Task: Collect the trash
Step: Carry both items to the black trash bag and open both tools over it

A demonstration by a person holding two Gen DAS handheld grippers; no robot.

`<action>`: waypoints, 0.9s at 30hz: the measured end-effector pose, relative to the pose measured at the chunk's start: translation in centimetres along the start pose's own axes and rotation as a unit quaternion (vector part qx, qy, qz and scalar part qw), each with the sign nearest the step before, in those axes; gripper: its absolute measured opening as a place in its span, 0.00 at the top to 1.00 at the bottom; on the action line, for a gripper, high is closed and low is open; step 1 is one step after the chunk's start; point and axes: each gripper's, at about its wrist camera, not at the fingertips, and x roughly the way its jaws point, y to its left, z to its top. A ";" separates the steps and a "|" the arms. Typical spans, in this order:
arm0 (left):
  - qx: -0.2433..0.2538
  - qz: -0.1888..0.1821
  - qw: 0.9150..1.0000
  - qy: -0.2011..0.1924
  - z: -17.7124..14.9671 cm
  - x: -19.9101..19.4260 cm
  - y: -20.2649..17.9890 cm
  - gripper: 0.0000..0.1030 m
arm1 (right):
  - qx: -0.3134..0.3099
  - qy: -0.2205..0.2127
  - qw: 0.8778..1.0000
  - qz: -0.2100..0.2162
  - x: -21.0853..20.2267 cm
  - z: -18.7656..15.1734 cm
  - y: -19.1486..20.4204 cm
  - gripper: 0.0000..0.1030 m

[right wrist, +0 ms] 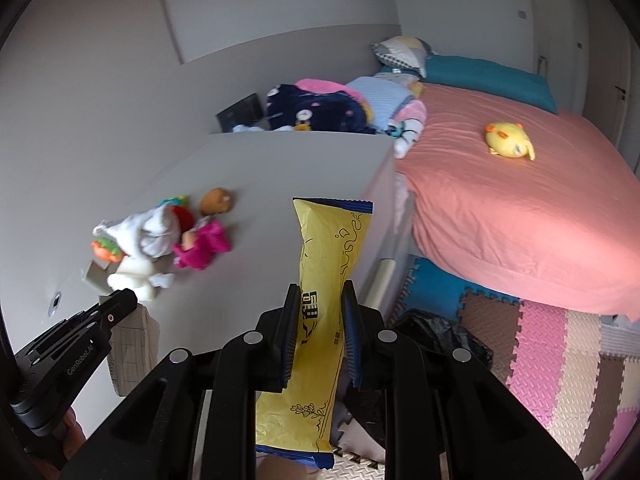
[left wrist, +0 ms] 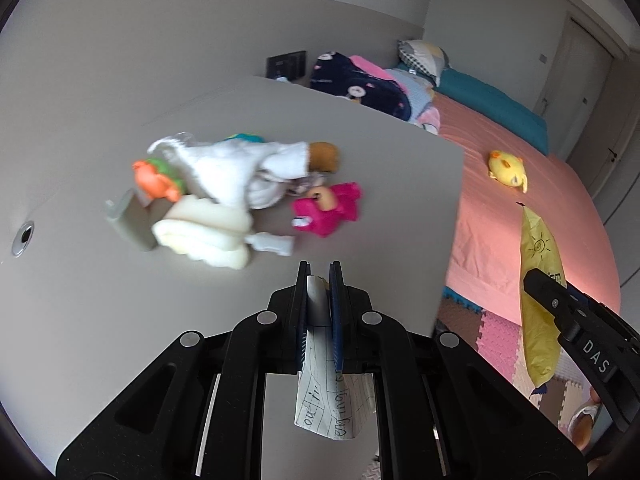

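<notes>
Gripping trash in both grippers: left gripper (left wrist: 319,280) clenching a paper scrap (left wrist: 328,404), right gripper (right wrist: 320,300) clamping an upright yellow wrapper (right wrist: 324,280); black bin bag (right wrist: 440,332) lying floorward, nearer the right.

Yellow wrapper (right wrist: 326,280) with blue ends and black drawings, white paper (left wrist: 330,404) with black lines and letters, pink plush toy (left wrist: 326,210), yellow plush toy (right wrist: 508,140) on salmon-pink bedsheet (right wrist: 500,208), grey table (left wrist: 120,320), pink, blue, brown and cream floor mats (right wrist: 560,360)
</notes>
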 end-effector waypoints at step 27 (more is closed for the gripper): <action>0.157 -0.096 0.980 0.080 -2.1 7.2 -18.6 0.91 | 0.110 0.024 0.987 -0.113 0.0 -0.5 -17.7 0.78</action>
